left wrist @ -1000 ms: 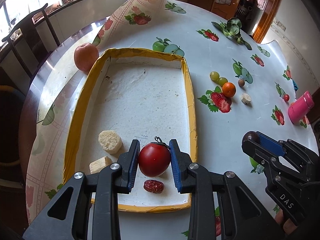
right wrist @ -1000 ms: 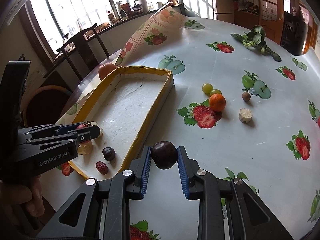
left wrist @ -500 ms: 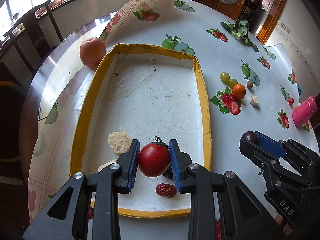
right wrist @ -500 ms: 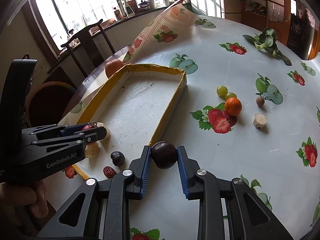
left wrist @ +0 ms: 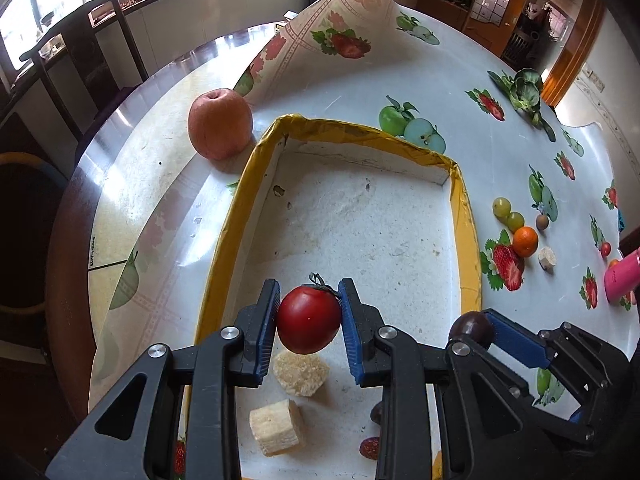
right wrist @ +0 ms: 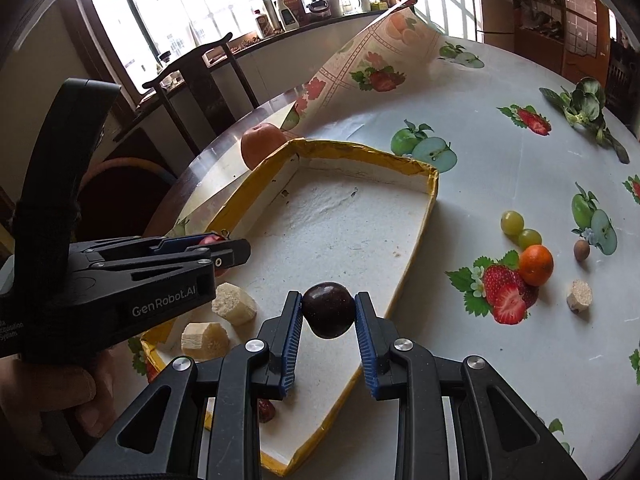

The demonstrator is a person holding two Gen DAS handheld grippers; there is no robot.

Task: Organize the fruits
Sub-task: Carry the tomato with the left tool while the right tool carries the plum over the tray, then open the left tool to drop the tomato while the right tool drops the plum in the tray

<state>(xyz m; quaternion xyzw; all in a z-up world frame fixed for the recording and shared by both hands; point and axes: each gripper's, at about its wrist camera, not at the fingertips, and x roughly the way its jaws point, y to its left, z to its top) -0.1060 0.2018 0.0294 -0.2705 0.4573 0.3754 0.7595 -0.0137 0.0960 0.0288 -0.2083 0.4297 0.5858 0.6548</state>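
Left wrist view: the left gripper (left wrist: 309,320), clamped on the tomato (left wrist: 309,319), has been carried deeper over the tray (left wrist: 466,220), so a drop looks close. Apple (left wrist: 220,124) sits at 11 o'clock, outside.

Right wrist view: the right gripper (right wrist: 328,320), closed on the dark plum (right wrist: 328,310), has been shifted over the tray's near edge. Loose grapes (right wrist: 512,223) and orange (right wrist: 536,265) at 3 o'clock are seen more clearly here.

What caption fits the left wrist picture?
Left claw holds a red tomato above the yellow-rimmed tray.
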